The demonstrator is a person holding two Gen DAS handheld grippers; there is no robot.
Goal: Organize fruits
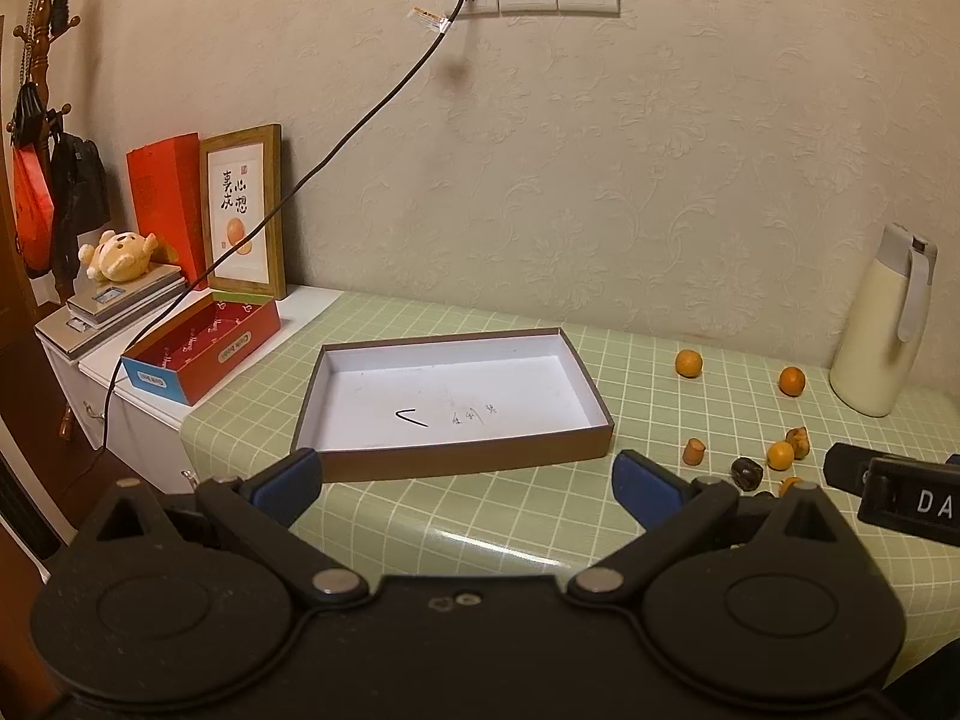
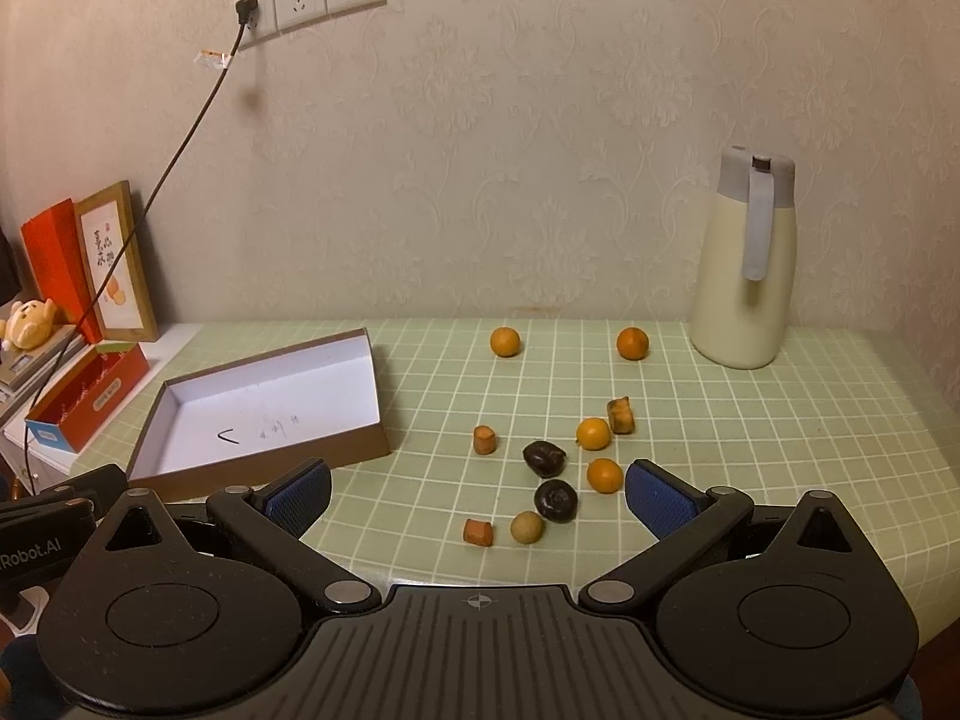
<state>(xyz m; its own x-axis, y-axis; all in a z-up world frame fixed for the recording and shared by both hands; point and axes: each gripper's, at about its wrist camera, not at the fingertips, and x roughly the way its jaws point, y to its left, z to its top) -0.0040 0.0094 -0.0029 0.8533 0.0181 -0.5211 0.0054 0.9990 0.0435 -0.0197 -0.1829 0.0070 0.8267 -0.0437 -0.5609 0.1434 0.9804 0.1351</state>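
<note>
Right gripper [image 2: 477,498]: blue pads spread wide, nothing between them; it hangs low over the near edge of the table, with the fruit cluster just ahead.
Left gripper [image 1: 467,483]: spread just as wide and holding nothing, facing the long side of the box.
Box [image 1: 336,456]: shallow brown cardboard tray with a white floor, pen marks on it, no fruit inside; it sits on the left part of the green checked tablecloth [image 2: 780,450].
Fruit, near group: two dark wrinkled pieces [image 2: 545,458] and [image 2: 555,500], a pale round one [image 2: 527,527], two small orange ones [image 2: 605,475] and [image 2: 593,432], three cut orange-brown chunks [image 2: 478,532], [image 2: 484,440], [image 2: 620,415].
Fruit, far pair: two oranges [image 2: 504,341] and [image 2: 632,343], well apart from each other, near the cream flask [image 2: 741,300].
Progress: by my reading nothing is sorted yet; every piece lies loose on the cloth, right of the box.
Left to do: picking up each piece and placing it, probably into the box.
</note>
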